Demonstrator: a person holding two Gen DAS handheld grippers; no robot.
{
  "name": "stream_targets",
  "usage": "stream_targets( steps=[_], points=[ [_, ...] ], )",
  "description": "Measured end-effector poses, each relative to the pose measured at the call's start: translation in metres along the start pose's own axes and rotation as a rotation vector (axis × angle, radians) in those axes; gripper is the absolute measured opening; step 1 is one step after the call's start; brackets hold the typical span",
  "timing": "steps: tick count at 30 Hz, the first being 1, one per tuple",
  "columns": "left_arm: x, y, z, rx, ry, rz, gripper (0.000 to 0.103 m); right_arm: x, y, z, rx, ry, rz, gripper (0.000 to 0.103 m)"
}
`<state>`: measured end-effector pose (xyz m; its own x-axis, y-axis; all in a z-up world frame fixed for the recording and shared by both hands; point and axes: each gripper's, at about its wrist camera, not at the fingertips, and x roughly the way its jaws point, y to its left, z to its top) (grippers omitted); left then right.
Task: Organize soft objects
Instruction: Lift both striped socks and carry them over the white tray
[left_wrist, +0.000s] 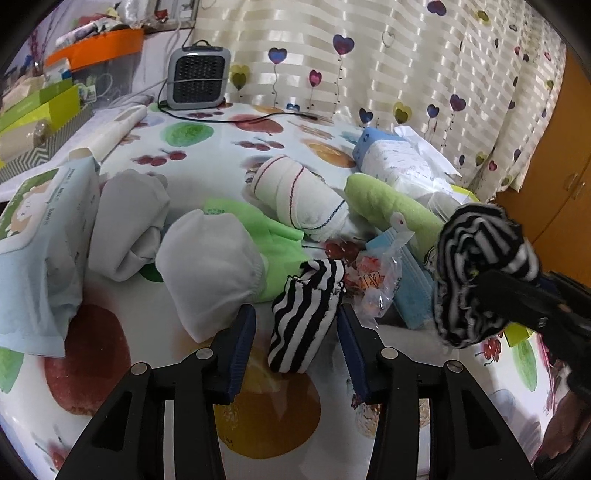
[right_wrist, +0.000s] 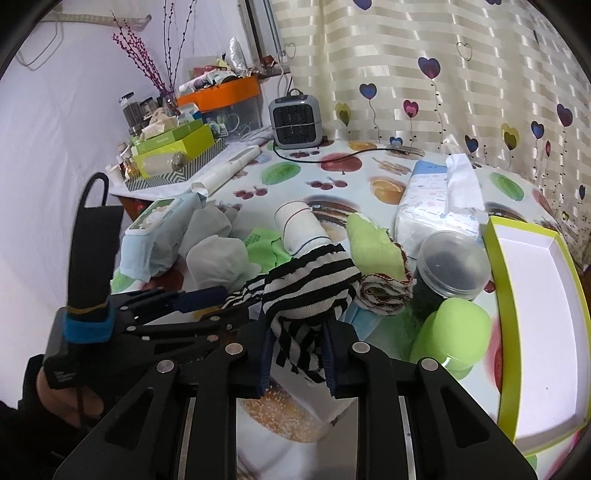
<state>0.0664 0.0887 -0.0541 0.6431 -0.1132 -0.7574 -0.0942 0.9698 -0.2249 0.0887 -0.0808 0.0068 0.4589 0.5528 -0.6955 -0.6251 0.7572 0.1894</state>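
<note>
right gripper (right_wrist: 295, 350): clamped on a black-and-white striped sock (right_wrist: 314, 288), held lifted above the fruit-print table (right_wrist: 369, 173) | left gripper (left_wrist: 295, 343): jaws spread, a second striped sock (left_wrist: 306, 317) lying on the table between the pads (left_wrist: 242, 332), contact not discernible | near-right: empty green-rimmed box (right_wrist: 535, 314) | far: white rolled sock (left_wrist: 299, 195)

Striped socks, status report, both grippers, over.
Right gripper shut on striped sock, lifted. Left gripper open, straddling second striped sock on table. Plastic bag beside it.
</note>
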Motion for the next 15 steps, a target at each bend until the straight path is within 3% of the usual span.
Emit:
stream_targets(
  steps=[4,6,15],
  points=[
    [0.004,-0.002,-0.002,0.007,0.012,0.005,0.015,-0.004,-0.004,0.0,0.01,-0.009,0.001,0.023],
    [0.003,-0.001,-0.002,0.005,0.007,0.012,0.01,-0.005,-0.004,0.0,0.013,-0.01,0.002,0.023],
    [-0.03,-0.001,-0.003,-0.011,-0.064,0.022,0.009,-0.017,-0.005,-0.001,0.018,-0.032,0.009,0.023]
  ],
)
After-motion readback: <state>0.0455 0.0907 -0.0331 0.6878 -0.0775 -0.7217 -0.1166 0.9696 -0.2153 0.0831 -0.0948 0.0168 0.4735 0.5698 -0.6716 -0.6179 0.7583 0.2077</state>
